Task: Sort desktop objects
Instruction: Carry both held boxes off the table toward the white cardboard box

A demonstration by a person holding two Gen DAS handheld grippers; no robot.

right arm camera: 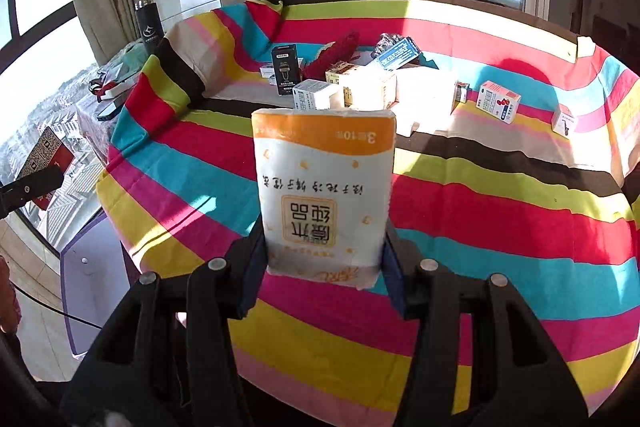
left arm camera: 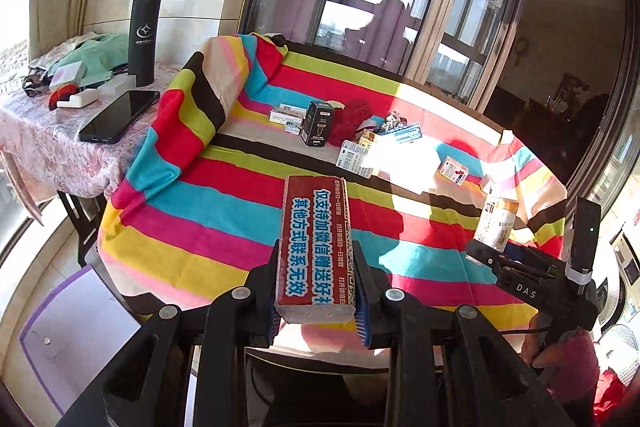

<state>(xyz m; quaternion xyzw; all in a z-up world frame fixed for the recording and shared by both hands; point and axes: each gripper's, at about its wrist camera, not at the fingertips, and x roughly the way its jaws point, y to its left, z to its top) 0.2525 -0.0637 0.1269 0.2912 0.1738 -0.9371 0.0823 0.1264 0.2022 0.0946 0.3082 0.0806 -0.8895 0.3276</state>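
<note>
Holding one item apiece, both tools are loaded and raised over the near edge of the striped tabletop [left arm camera: 224, 211]. The left tool [left arm camera: 316, 291] is clamped on a red tissue pack [left arm camera: 314, 243] printed with white and blue characters; its long axis runs straight out along the fingers, away from the camera, with the pads pressing its two long sides. The right tool [right arm camera: 324, 267] grips a white and orange tissue pack [right arm camera: 324, 187] by its lower end, the pack standing up between the jaws with its print upside down to the camera; the jaws sit about halfway apart, closed on its width.

The remaining objects lie ahead of both tools, well apart from them, at the far middle of the cloth: a black carton [left arm camera: 317, 123], a red knitted item [left arm camera: 354, 119], several small medicine boxes [right arm camera: 498, 101] and a white pack in glare. In the left view the right tool appears low at right, nearer the boxes on that side.

Judgement: the two packs are alike in kind, so the coming move likely sets them together; no sorting spot is identifiable. Risk: the upright pack is soft and may sag
</note>
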